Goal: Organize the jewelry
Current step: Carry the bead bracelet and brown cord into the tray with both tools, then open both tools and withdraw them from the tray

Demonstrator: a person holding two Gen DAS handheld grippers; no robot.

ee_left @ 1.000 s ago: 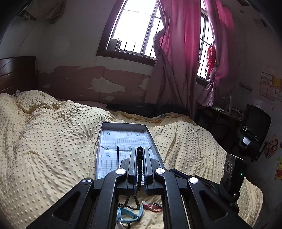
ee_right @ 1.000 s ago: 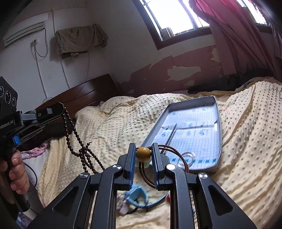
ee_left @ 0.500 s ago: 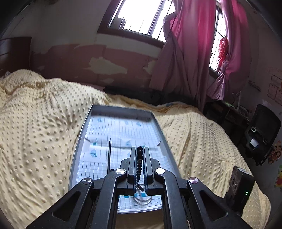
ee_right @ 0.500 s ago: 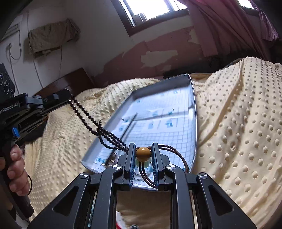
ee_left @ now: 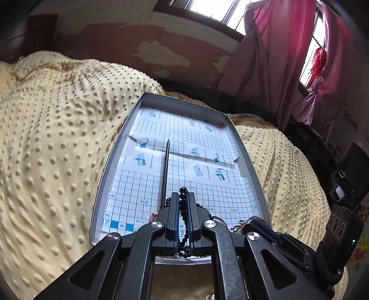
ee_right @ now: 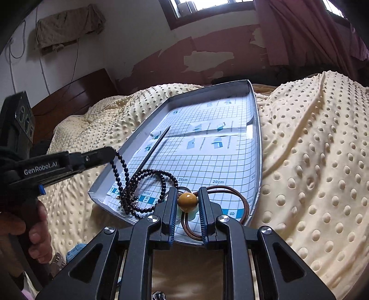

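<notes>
Two necklaces, dark beads (ee_right: 140, 184) and amber-bead cord (ee_right: 188, 200), one tray (ee_right: 257, 147)

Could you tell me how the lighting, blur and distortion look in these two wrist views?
Left wrist view: window blown out white, tray edges bowed by fisheye, far tray paper smeared by motion blur. Right wrist view: sharper, even daylight, dark corner vignette, black bead necklace and amber bead crisp.

The tray (ee_right: 254, 129) lies on the bedspread (ee_right: 311, 161), in the middle of the frame. Inside it, a thin stick (ee_right: 153, 147) lies at the left; the bead strand (ee_right: 147, 180) lies at the lower left, the cord necklace (ee_right: 230, 196) at the lower right.
</notes>
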